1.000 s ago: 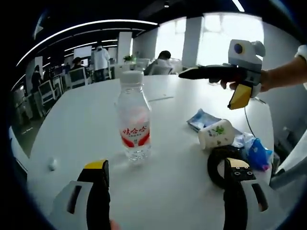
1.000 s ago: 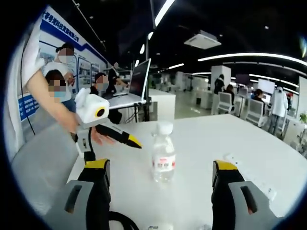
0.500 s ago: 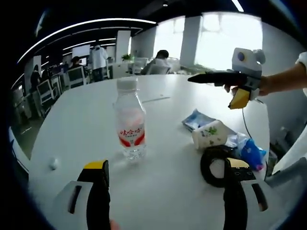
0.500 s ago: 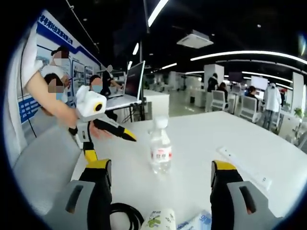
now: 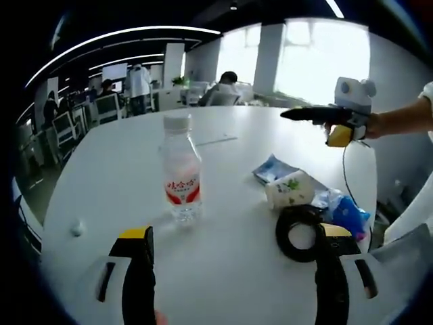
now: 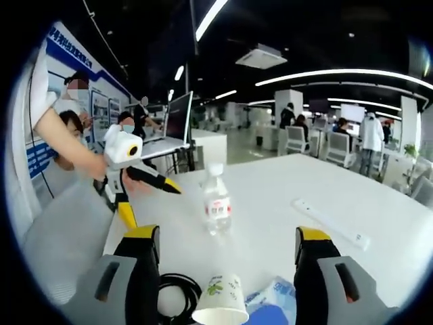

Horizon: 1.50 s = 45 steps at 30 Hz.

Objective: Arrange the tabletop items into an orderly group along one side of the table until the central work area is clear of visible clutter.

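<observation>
Bottle stands alone mid-worktop, apart from the cup, cable coil and packets grouped at one edge. I hold both hand-held grippers, left and right, wide open and empty, so I judge it is next.

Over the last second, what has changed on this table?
Both grippers drew back: the water bottle looks smaller in both views, and the paper cup, black cable coil and blue packets came further into view. Nothing was taken hold of or let go; the objects kept their places and both pairs of jaws stayed open.
</observation>
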Tool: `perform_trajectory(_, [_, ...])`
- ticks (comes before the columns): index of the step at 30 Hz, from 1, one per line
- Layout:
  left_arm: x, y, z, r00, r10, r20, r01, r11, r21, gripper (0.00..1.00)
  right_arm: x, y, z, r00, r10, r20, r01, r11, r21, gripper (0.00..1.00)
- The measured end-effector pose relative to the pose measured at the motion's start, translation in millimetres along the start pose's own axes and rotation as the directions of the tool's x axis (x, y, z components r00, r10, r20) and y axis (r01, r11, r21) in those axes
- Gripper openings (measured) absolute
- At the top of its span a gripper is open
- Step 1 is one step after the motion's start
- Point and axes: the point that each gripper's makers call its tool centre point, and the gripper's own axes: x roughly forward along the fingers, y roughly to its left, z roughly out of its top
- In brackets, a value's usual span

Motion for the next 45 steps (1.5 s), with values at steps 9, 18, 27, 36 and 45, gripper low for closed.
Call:
perform_trajectory(9, [-9, -2.2, 0.2, 1.000, 0.003, 0.000, -0.003, 1.000, 0.006, 0.96, -16, 2, -2.9, 0.999, -0.040, 0.023, 0.039, 0.999, 0.037, 0.79])
perform_trajectory(18, [-14, -6.8, -5.1, 1.000, 0.003, -0.012, -0.003, 1.000, 0.002, 0.96, -35, 4, -6.9, 0.996, -0.076, 0.040, 0.072, 0.993, 0.093, 0.77])
perform_trajectory(27, [-18, -12.6, -10.2, 1.000, -0.005, -0.025, 0.005, 1.000, 0.012, 0.96, -58, 2, -19.1, 0.986, -0.150, 0.079, 0.131, 0.970, 0.205, 0.74])
perform_trajectory(36, [-16, -18.3, -14.2, 0.999, -0.016, -0.037, 0.017, 1.000, 0.016, 0.96, -75, 3, -37.8, 0.984, -0.172, 0.056, 0.154, 0.960, 0.233, 0.73])
perform_trajectory(45, [-14, -22.1, -20.6, 0.999, -0.026, -0.048, 0.026, 1.000, 0.013, 0.96, -90, 8, -55.1, 0.984, -0.177, 0.020, 0.167, 0.953, 0.252, 0.73])
